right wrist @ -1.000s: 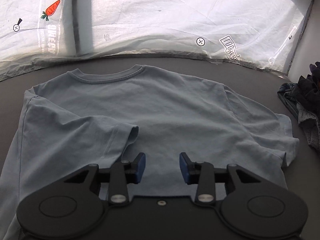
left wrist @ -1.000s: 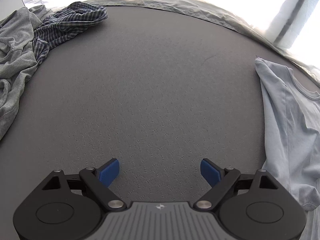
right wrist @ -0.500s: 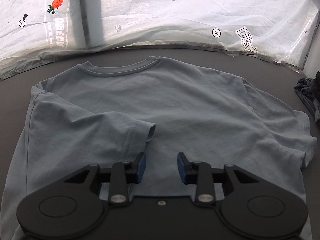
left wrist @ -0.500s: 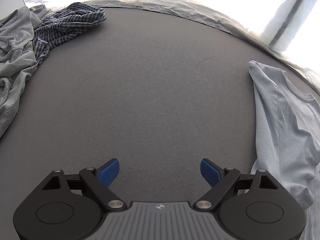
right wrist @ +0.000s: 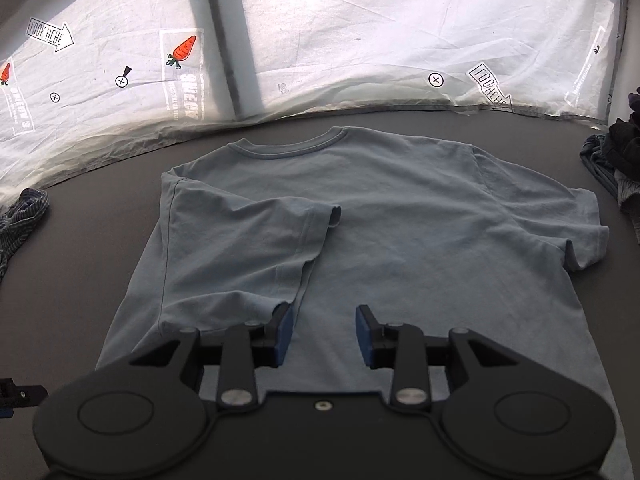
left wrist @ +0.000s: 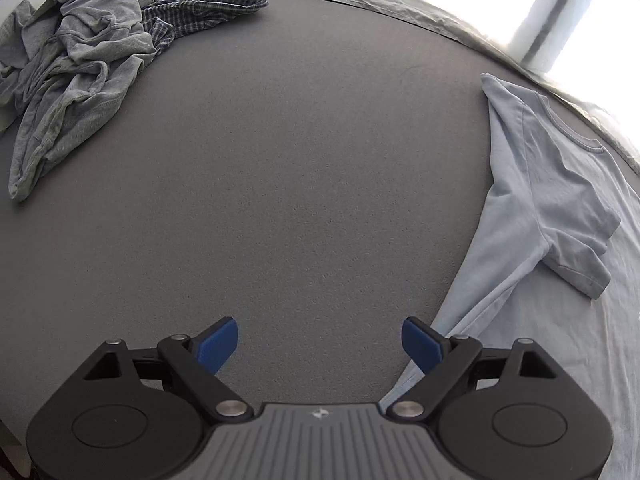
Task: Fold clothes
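A light blue T-shirt (right wrist: 400, 220) lies flat on the dark grey table, collar toward the far edge. Its left side and sleeve (right wrist: 256, 240) are folded inward over the body. Its right sleeve (right wrist: 568, 236) lies out flat. My right gripper (right wrist: 324, 334) hovers open over the shirt's lower middle, holding nothing. In the left wrist view the same shirt (left wrist: 552, 208) fills the right side. My left gripper (left wrist: 320, 340) is open above bare table, its right finger by the shirt's left edge.
A crumpled grey garment (left wrist: 76, 64) and a blue checked shirt (left wrist: 200, 8) are piled at the table's far left. Dark clothes (right wrist: 620, 152) sit at the right edge. A white plastic sheet (right wrist: 360, 40) with carrot stickers hangs behind the table. Grey table surface (left wrist: 280, 160) stretches between.
Both grippers have pulled back and away, so more of the shirt and the clothes pile shows. The shirt's left side now lies folded further inward. Both grippers stay open.
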`<state>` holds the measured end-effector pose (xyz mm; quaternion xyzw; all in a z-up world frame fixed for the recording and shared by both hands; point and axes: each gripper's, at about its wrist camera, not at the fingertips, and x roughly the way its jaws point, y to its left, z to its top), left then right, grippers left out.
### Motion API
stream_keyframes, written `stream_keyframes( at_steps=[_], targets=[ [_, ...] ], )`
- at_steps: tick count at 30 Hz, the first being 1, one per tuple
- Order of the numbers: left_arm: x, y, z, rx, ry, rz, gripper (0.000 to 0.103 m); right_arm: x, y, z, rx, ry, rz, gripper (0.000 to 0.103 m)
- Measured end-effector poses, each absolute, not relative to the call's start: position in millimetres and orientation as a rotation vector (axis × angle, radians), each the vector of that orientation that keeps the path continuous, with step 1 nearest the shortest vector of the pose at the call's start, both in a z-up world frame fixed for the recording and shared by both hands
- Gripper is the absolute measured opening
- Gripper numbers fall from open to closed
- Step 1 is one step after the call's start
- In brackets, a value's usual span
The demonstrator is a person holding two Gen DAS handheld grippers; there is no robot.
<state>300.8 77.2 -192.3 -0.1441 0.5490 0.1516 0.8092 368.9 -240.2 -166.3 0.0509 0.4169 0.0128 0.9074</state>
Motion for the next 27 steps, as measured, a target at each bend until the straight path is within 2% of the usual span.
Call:
stream_keyframes(
  at_steps=[6,11,14,26,27],
  targets=[
    [229,73,-199,-0.345,1.209,0.392,0.090,328,-231,-164,0.083,0.873,0.138,0.044],
    [170,69,-202,-0.341,1.256,0.430,0.090,294,-222,-173,0.097,0.892,0.198,0.043],
    [147,79,-201,-0.373,1.248,0.446,0.090,273,-215,-178,0.105,0.902,0.235,0.040],
    [144,151,-200,-0.386,1.173,0.209,0.090,192,-152,-185,0.181,0.828,0.198,0.039],
    [145,159,-200,-0.391,1.167,0.188,0.090,183,-141,-188,0.187,0.827,0.205,0.033]
  ],
)
